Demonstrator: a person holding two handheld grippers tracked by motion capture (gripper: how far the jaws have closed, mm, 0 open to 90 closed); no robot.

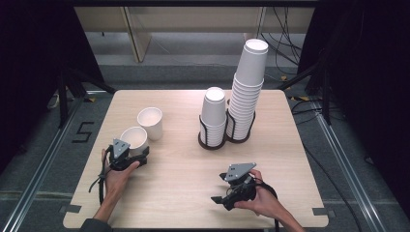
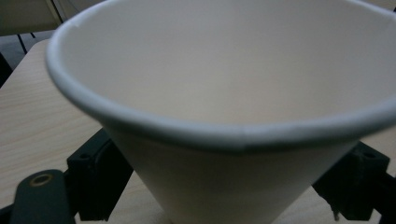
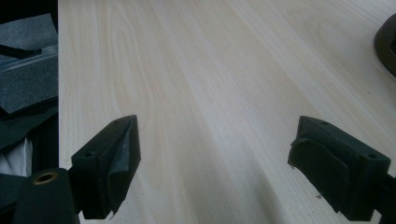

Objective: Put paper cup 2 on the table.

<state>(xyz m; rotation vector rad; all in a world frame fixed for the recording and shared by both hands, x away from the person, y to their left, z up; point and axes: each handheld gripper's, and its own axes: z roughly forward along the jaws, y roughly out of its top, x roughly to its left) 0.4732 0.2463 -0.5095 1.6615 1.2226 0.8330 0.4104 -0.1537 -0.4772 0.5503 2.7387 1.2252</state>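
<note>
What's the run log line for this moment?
left gripper: shut on near cup | right gripper: open, over bare table | second cup: standing free

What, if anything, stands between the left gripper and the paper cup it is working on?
Nothing visible. The left gripper already has the near paper cup between its jaws, low on the cup's wall. The second loose cup stands just behind it, on the far side.

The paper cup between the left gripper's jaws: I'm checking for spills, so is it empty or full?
Empty. The left gripper view looks into the paper cup and shows bare white inner wall, no liquid; its bottom lies out of sight.
</note>
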